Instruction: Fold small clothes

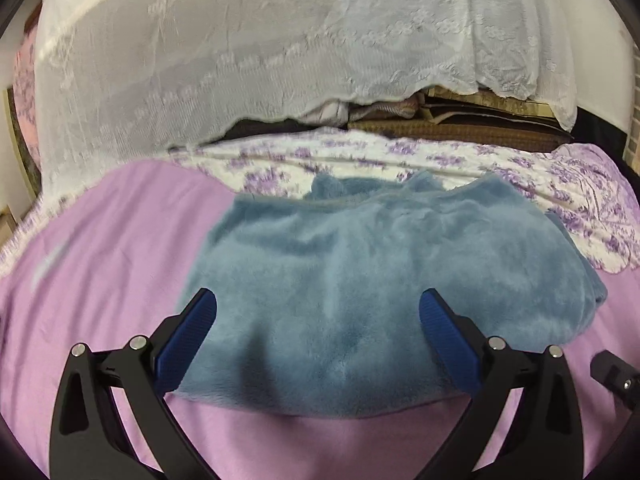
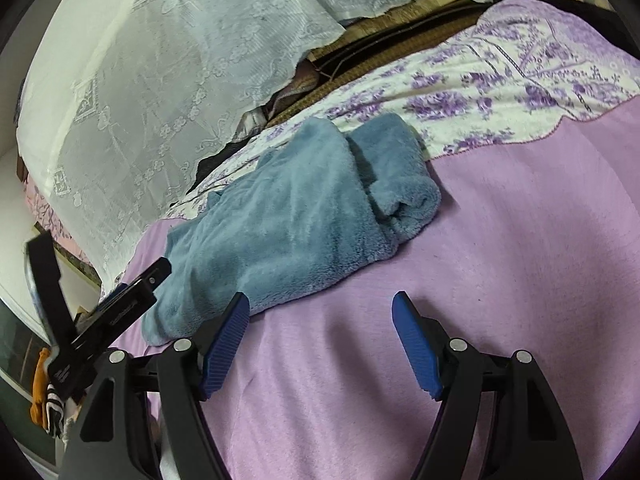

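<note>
Your left tongs (image 1: 318, 308) stand wide open over the near edge of a fluffy blue garment (image 1: 360, 280), gripping nothing, the fleece lying loose between the two blue pads. The garment sits folded on a lilac bedsheet (image 1: 100, 260), its far end overlapping a purple floral cover (image 1: 520, 168). Your right tongs (image 2: 322, 310) are also wide open and empty over bare sheet, the left pad just beside the garment's near edge. White lace fabric (image 1: 240, 60) hangs behind.
</note>
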A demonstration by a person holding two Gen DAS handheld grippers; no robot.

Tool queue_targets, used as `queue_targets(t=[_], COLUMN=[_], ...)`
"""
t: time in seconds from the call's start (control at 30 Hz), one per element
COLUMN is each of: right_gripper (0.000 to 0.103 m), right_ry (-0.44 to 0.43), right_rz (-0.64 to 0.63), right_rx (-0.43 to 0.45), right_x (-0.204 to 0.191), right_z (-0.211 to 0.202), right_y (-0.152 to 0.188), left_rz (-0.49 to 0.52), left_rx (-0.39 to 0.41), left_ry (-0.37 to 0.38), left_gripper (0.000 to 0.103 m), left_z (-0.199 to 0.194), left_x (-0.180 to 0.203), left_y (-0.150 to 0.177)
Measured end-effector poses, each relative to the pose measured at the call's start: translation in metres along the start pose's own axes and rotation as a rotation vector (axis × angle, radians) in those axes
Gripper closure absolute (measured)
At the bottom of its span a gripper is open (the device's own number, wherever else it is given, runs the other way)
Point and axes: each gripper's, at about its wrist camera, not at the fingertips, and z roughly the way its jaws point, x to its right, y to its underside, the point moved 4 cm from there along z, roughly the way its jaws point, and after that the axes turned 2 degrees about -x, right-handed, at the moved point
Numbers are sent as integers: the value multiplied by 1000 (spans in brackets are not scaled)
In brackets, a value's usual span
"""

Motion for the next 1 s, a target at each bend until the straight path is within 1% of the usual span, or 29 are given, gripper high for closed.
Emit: queue_targets(t=[0.07, 0.13, 0.17, 0.2, 0.33, 0.37, 0.4, 0.47, 0.5, 0.53, 0.57, 0.6, 0.63, 0.67, 0.7, 0.77, 0.83, 0.87, 0.9, 0.93, 0.97, 1.0], right_gripper=[29, 29, 29, 29, 29, 29, 29, 29, 29, 29, 30, 40, 47, 57, 60, 60, 60, 61, 63, 63, 63, 61], right_ry=[1, 5, 9, 14, 29, 31, 35, 36, 41, 60, 83, 109, 116, 101, 74, 46, 77, 104, 142, 148, 100, 66], right_rz=[11, 17, 16, 13, -1, -1, 2, 9, 10, 6, 3, 4, 10, 13, 9, -28, -81, -78, -50, -24, 28, 66], right_rx=[-9, -14, -13, -11, -2, 4, 19, 76, 98, 127, 137, 153, 165, 165, 151, 128, 88, 68, 37, 16, 7, 9], right_x=[3, 5, 6, 6, 5, 5, 6, 7, 7, 8, 9, 11, 12, 12, 9, 0, -6, -3, 7, 16, 27, 31], right_z=[3, 5, 6, 7, 7, 6, 4, -6, -10, -13, -13, -13, -13, -12, -9, -1, 17, 24, 35, 41, 43, 39], right_y=[1, 1, 1, 2, 3, 2, 1, -4, -7, -12, -17, -22, -27, -34, -40, -47, -49, -47, -45, -42, -42, -43], left_rz=[-26, -59, -76, -85, -52, -52, -56, -64, -61, -53, -48, -48, -62, -75, -84, -82, -53, -51, -54, -61, -64, -65], left_rx=[-63, -173, -184, -178, -144, -120, -106, -66, -46, -29, -35, -62, -130, -175, -191, -173, -163, -161, -160, -162, -162, -160], left_ry=[19, 63, 81, 90, 65, 68, 73, 96, 90, 55, 26, 7, 11, 20, 30, 25, 0, -3, 0, 8, 11, 11], left_gripper=[4, 4, 4, 4, 4, 5, 5, 5, 5, 5, 5, 5, 5, 4, 4, 4, 4, 4, 4, 4, 4, 4], left_z=[21, 47, 49, 48, 40, 34, 29, 16, 11, 10, 13, 21, 35, 45, 49, 46, 45, 45, 45, 45, 46, 43], left_x=[-6, -12, -14, -16, -12, -13, -14, -18, -19, -21, -24, -26, -29, -32, -34, -33, -29, -29, -29, -30, -30, -31], left_y=[8, 19, 19, 18, 21, 20, 19, 15, 12, 10, 9, 11, 16, 20, 20, 18, 19, 19, 19, 19, 20, 22])
